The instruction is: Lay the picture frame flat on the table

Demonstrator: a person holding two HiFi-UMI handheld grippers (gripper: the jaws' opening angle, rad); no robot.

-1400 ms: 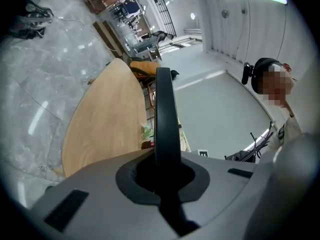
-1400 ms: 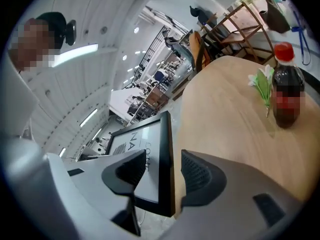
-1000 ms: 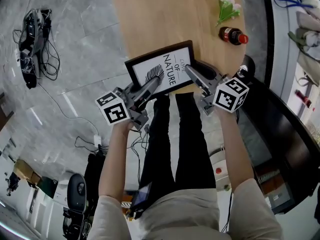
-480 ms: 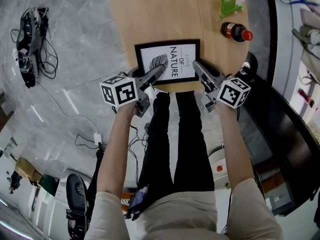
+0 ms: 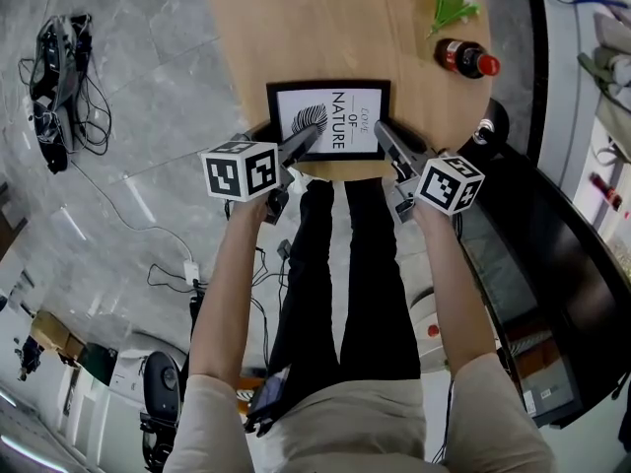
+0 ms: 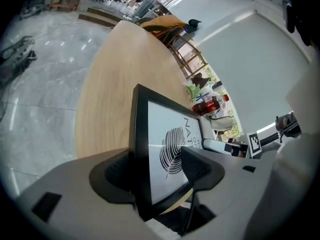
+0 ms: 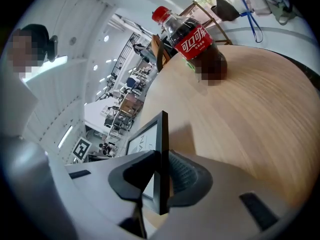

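A black picture frame [image 5: 329,118] with a leaf print and lettering lies face up, low over the wooden table [image 5: 315,28] near its front edge. I cannot tell whether it rests fully flat. My left gripper [image 5: 301,144] is at its near left corner. Its jaws are opening, and the frame's border [image 6: 141,149] stands between them with the pads clear of it. My right gripper [image 5: 382,132] is at the near right corner, shut on the frame's thin edge [image 7: 162,144]. Both pads touch that edge.
A cola bottle [image 5: 465,62] and a sprig of flowers [image 5: 449,3] lie at the table's far right. A dark counter [image 5: 552,235] runs along the right. Cables [image 5: 54,77] lie on the grey floor to the left. The person's legs [image 5: 340,264] are under the table's edge.
The frame has swung from skewed to square with the table edge and moved a little farther onto the table. My left gripper has let go of it; both grippers have moved forward.
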